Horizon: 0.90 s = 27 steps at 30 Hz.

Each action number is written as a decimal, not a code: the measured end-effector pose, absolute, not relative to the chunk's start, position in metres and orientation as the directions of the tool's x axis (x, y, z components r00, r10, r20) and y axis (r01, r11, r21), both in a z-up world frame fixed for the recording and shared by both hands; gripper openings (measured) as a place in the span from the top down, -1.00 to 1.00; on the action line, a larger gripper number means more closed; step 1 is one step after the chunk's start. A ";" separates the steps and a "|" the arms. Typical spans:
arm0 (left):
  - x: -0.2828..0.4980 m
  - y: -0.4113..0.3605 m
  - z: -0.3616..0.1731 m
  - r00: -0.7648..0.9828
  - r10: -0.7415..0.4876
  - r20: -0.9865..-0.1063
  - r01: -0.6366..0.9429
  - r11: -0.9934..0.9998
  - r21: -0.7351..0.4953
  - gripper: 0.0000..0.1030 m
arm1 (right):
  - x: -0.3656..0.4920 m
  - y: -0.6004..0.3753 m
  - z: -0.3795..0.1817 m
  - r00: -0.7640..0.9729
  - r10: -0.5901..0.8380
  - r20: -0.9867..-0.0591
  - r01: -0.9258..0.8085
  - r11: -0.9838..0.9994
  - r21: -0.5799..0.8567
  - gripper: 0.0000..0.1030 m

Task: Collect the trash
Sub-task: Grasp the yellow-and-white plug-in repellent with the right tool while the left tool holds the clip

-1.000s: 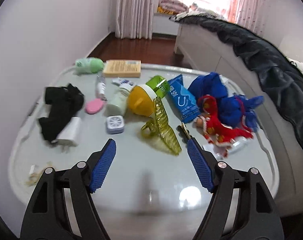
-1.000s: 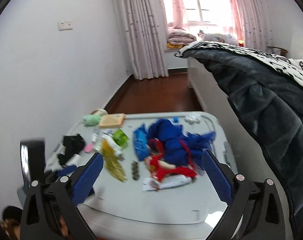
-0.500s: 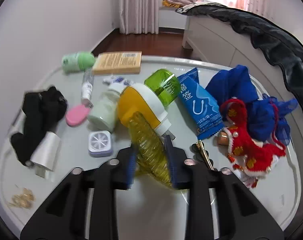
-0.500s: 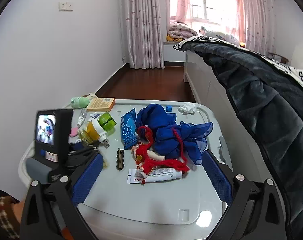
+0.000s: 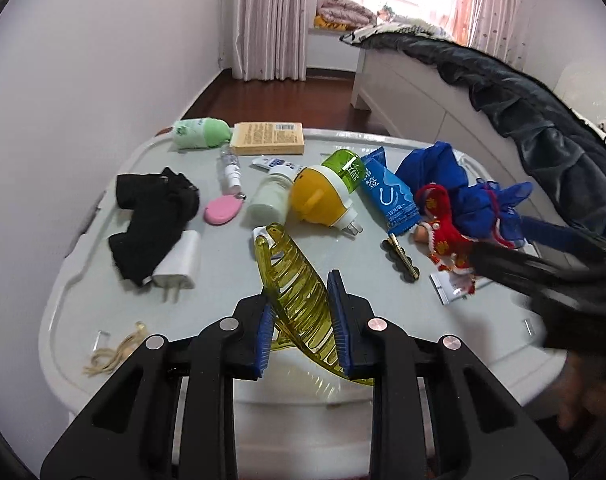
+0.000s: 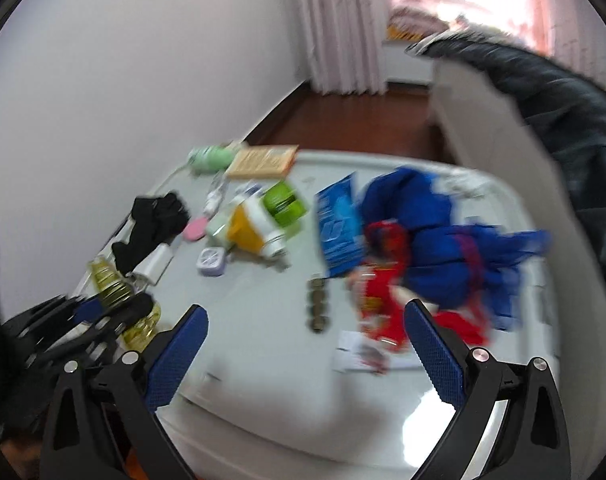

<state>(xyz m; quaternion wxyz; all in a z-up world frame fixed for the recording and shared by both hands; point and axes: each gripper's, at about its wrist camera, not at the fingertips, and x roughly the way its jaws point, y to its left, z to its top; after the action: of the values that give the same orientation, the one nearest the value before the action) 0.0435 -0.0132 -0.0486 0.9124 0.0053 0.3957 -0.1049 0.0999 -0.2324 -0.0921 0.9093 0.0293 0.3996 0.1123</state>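
Note:
My left gripper is shut on a see-through yellow-green hair claw, which tilts up over the front of the white table. The right wrist view shows the same claw at its left edge, in the left gripper. My right gripper stands open and holds nothing, low over the table's front. Past its right finger lie a red doll and a white flat wrapper. A blue snack packet lies mid-table. The right wrist view is blurred by motion.
Blue cloth, a yellow and green plug-in device, a white bottle, a dark hair clip, a white charger, black cloth, rubber bands and a yellow box crowd the table. A bed stands at the right.
My left gripper closed on the hair claw and drew back toward the table's front with it. My right gripper dropped lower and nearer the table, still open.

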 end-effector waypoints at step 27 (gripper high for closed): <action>0.037 0.032 -0.047 0.656 -0.274 -0.704 0.209 0.961 -0.180 0.52 | 0.234 -0.153 -0.159 0.492 0.245 -0.836 -0.243 0.960 0.138 -0.20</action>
<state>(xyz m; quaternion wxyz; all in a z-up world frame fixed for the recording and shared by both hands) 0.0367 0.0317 -0.0475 0.9089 -0.0417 0.3932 -0.1328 0.2343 -0.1534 -0.1593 0.8636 0.0010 0.4839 0.1412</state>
